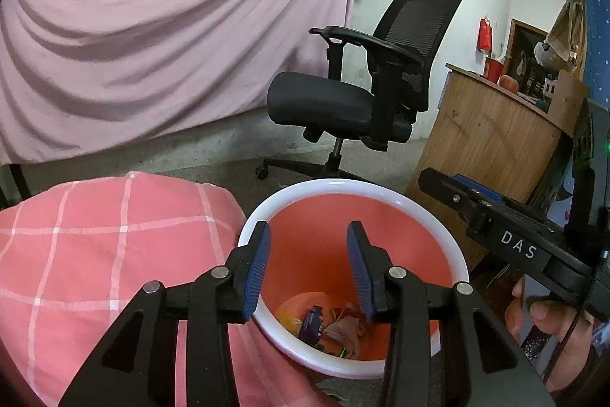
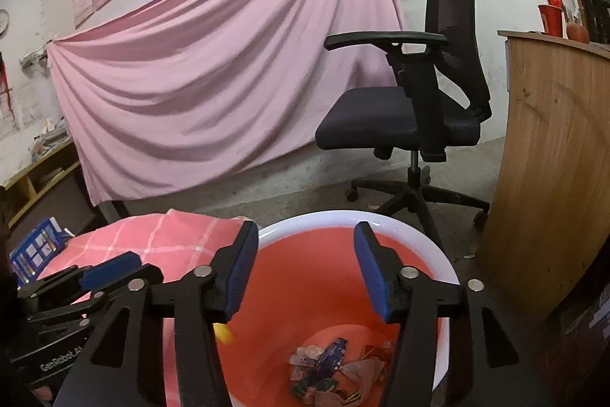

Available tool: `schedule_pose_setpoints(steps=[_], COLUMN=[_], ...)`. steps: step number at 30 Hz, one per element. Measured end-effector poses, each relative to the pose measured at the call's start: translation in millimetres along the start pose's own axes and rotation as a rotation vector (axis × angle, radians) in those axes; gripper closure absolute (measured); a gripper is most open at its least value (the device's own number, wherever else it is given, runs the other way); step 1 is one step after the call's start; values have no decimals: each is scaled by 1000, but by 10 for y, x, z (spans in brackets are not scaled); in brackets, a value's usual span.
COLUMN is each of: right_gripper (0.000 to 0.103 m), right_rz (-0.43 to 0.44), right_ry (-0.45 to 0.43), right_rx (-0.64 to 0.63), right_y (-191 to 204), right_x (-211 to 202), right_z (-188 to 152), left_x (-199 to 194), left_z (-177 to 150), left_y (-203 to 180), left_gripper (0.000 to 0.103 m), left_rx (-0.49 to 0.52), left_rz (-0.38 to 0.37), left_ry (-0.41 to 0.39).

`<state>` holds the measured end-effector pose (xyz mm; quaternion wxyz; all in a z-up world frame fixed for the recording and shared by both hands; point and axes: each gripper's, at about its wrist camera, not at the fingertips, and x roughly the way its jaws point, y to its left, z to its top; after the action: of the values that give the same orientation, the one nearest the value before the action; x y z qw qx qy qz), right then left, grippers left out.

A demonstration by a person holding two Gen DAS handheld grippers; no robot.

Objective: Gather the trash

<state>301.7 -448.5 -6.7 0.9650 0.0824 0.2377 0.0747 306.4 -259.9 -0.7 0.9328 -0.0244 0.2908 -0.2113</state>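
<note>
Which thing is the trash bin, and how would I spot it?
Find the black office chair by the pink sheet. Just in front of it stands the bin, beside a pink checked cushion. It alone is round, orange inside with a white rim, with wrappers at its bottom.

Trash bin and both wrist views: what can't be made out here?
- Trash bin contents: wrappers too small and jumbled to identify in either view.
- Yellow item, right wrist view: mostly hidden behind a finger; blurred.
- Bin's near rim, left wrist view: covered by the left gripper.
- Right gripper: nothing between its open fingers.
</note>
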Motion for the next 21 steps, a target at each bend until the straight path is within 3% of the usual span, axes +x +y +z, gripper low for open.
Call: schedule_pose_setpoints(steps=[6,9,18,21], right_gripper=[39,33,11,2], right_rz=[-7,-13,-57,-61], right_ry=[-19,-43,-139,-170], right_rx=[9,13,10,-6], right_y=[-27,-24,88,177], right_x=[-29,-79,-345,-457], right_z=[11,19,17,-20], left_x=[-78,-193,-618,-850], left_z=[3,-3,11,-20], left_y=[78,143,405,472], left_gripper=[66,53,42,27], left_rx=[-16,-26,-78,-78], left_rz=[16,33,78,107], left_ry=[-10,-34,-84,-121])
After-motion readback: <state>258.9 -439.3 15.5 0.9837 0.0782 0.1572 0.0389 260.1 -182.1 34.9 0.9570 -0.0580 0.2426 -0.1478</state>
